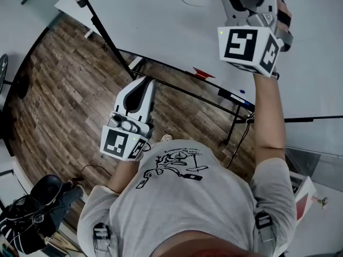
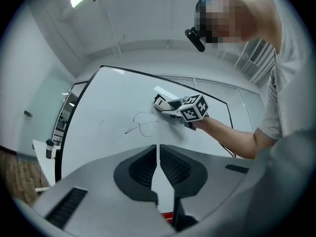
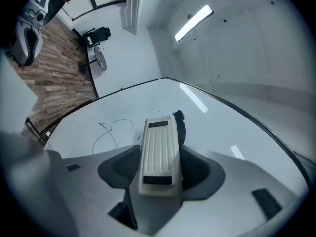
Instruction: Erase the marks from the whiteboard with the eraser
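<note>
Down by the person's waist, in front of a grey printed T-shirt point(image 1: 182, 197), the left gripper point(image 1: 143, 85) is held low over the wooden plank floor point(image 1: 64, 100). Its jaws are pressed together with only a thin slit between them, and nothing sits in that slit. It points up towards the board without touching it.

Higher up, the person's bare right arm point(image 1: 266, 116) stretches out to the right gripper point(image 3: 160, 158), whose marker cube point(image 1: 250, 48) faces back at us. This gripper pinches the eraser point(image 3: 158, 142) lengthwise: one jaw on each long side, the white ribbed back turned towards the gripper's camera, and a dark felt edge showing at the far end.

Beyond it, the eraser's far end meets the whiteboard point(image 1: 161, 20), which stands on a dark frame. From the left gripper view, the eraser lies just to the right of the marks point(image 2: 140, 127), thin looping scribbled lines, close beside them. I cannot tell whether it overlaps their end. A small red object point(image 1: 202, 74) rests at the board's lower edge.
</note>
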A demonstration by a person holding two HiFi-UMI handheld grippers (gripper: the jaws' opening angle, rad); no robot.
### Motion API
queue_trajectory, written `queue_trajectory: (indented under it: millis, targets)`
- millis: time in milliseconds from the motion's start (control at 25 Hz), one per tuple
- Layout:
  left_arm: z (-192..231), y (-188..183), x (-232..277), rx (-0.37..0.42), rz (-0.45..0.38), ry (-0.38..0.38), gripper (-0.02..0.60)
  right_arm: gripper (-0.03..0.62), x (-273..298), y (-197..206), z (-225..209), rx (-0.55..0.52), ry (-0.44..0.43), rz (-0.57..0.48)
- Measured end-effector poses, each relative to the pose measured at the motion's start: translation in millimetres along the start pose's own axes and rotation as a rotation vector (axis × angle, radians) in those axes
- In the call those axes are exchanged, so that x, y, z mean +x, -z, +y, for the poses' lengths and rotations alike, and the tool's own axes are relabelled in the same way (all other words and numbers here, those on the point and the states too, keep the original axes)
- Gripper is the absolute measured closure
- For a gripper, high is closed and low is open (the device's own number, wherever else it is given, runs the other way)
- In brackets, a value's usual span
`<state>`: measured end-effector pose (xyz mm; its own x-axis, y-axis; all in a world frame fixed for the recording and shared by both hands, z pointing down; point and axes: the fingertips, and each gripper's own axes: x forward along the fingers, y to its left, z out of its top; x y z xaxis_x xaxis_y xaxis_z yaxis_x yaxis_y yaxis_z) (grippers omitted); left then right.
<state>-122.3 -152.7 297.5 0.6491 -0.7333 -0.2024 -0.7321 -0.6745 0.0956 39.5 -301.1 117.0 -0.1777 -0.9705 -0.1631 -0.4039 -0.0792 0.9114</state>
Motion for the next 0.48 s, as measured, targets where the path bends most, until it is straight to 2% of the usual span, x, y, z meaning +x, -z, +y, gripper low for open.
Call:
queue_trajectory:
  millis: [200, 480]
  targets:
    - [0, 0, 1, 0.001, 0.002, 0.007, 0.545, 0.336, 2, 0, 5, -0.016, 0.009, 0.011]
    - [-4, 2, 2, -0.001, 0.005, 0.017, 0.546, 0.336, 7, 4, 37, -0.038, -0.039, 0.028]
